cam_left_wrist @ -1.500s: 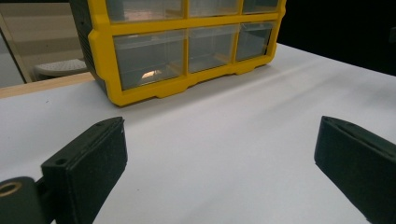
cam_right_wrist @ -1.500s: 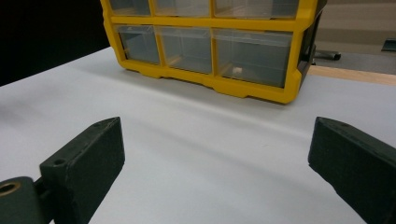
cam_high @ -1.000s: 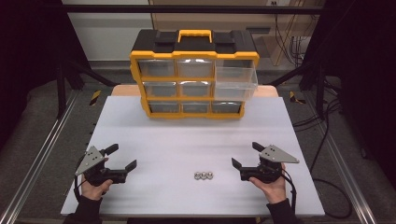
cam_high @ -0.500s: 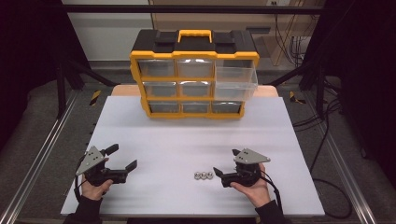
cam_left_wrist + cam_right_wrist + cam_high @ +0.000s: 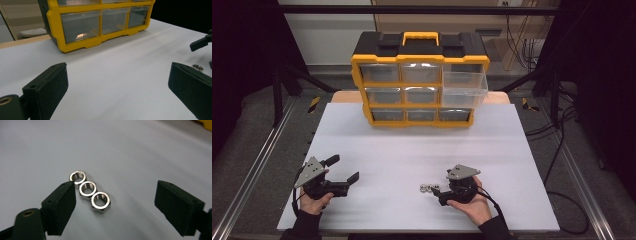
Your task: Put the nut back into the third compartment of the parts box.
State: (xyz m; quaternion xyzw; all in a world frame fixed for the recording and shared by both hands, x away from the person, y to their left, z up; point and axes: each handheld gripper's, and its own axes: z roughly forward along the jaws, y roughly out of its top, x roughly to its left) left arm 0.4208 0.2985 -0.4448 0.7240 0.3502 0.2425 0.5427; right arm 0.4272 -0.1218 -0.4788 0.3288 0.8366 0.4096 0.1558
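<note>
Three nuts lying between wide jaws

Three steel nuts (image 5: 89, 192) are lying in a touching row on the white desk (image 5: 412, 150), near the right gripper (image 5: 113, 207), jaws gaping. The left gripper (image 5: 343, 170) is resting wide at near left. No legible writing is showing on the yellow organizer (image 5: 419, 80).

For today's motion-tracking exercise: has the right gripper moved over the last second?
Yes. In the high view the right gripper has slid left across the white table to the three nuts, jaws open; the yellow organizer stays put.
</note>
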